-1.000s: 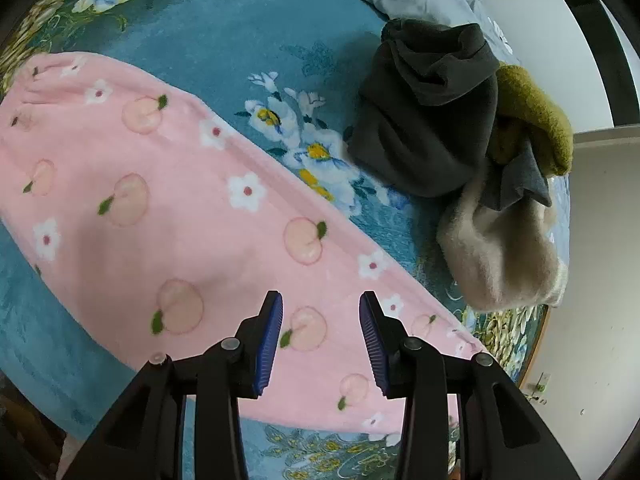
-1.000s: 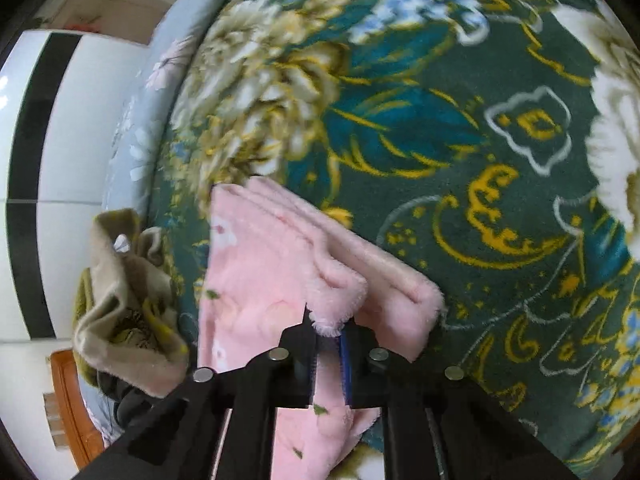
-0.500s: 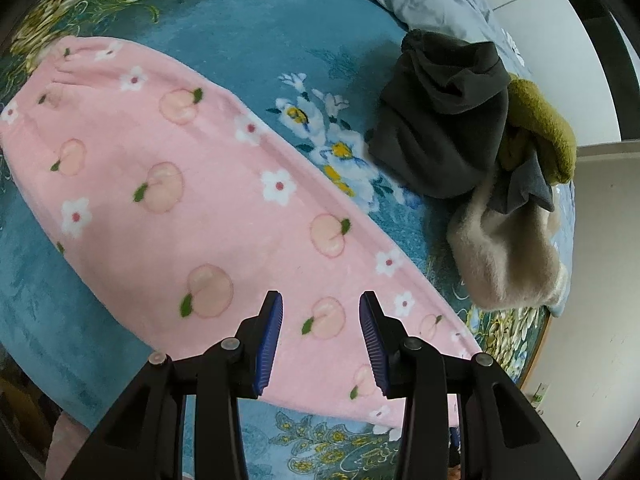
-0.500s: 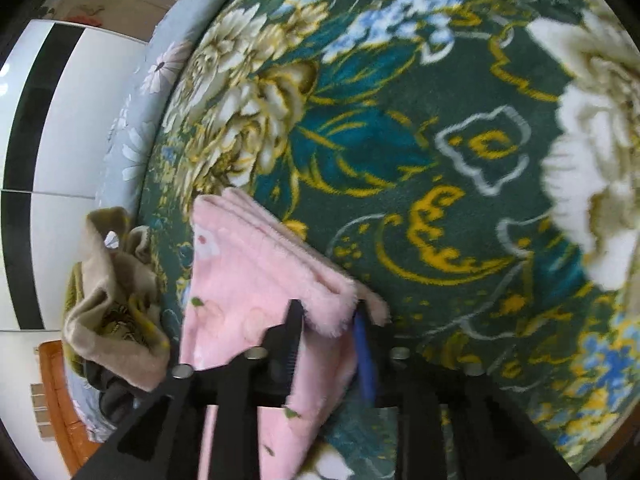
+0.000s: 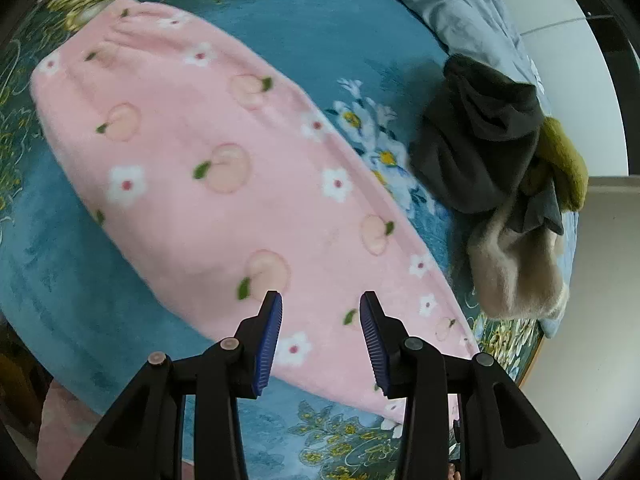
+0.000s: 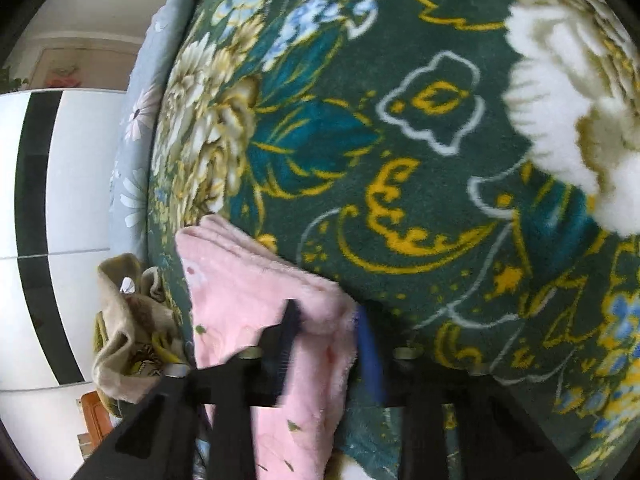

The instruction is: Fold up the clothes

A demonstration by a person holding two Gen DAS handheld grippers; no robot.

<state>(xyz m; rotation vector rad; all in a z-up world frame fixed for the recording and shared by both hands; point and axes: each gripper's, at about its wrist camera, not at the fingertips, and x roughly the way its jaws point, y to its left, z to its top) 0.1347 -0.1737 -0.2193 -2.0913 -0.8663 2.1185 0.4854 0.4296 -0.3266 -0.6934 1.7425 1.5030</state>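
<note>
While the left tool point(image 5: 320, 320) hangs with its blue pads well apart and nothing between them, it points down at the near end of the pink garment point(image 5: 224, 184). That garment, printed with peaches and white flowers, lies flat in one long band across the floral blanket point(image 5: 340, 40) covering the bed, running from the near edge toward the far left.

At the right tool point(image 6: 326, 332), the jaws have just been closing around the folded corner of the same pink fleece point(image 6: 256, 288); the thick hem sits between the pads, yet motion blur hides whether they press on it.

Beyond the left tool, near the bed's right edge, a beige fuzzy garment point(image 5: 516, 264) lies heaped, with a dark grey garment point(image 5: 476, 144) behind it and an olive piece point(image 5: 564, 168) just beside that. Farthest off, a pale blue quilt point(image 5: 460, 8) is bunched along the far edge of the bed.
</note>
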